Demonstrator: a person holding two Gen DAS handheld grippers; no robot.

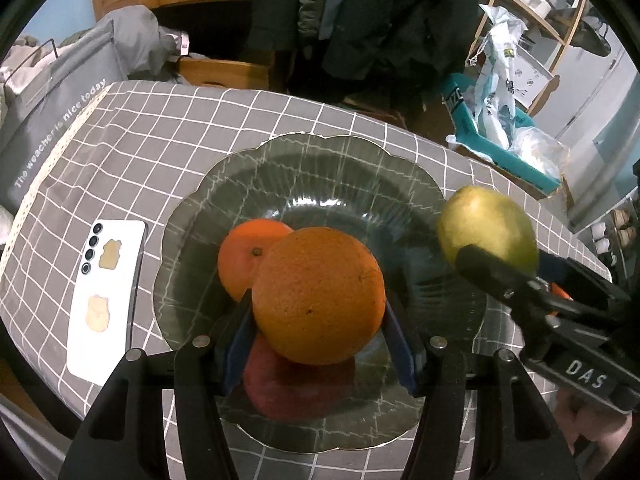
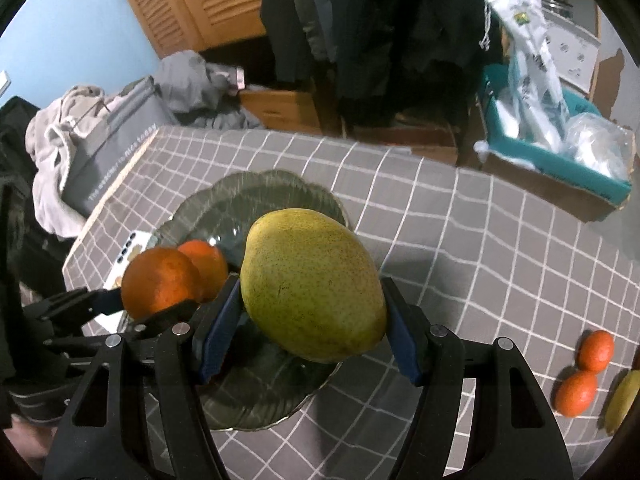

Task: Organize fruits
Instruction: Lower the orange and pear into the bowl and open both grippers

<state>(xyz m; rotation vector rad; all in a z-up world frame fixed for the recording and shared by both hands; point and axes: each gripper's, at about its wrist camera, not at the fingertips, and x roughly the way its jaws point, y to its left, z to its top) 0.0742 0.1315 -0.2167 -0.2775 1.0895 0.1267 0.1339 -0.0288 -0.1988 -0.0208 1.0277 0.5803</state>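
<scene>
We've got our left tongs (image 1: 320, 312) clamped on the big orange (image 1: 318, 294) above the glass plate (image 1: 320, 184), right tongs (image 2: 312, 320) gripping the mango (image 2: 312, 284) at the plate's edge.

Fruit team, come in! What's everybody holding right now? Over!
Left gripper shut on orange, above glass plate. Right gripper shut on mango, at plate's edge. Small orange and red fruit already on plate. Phone beside it.

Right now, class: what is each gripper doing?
Left gripper: closed on the orange.
Right gripper: closed on the mango.
</scene>
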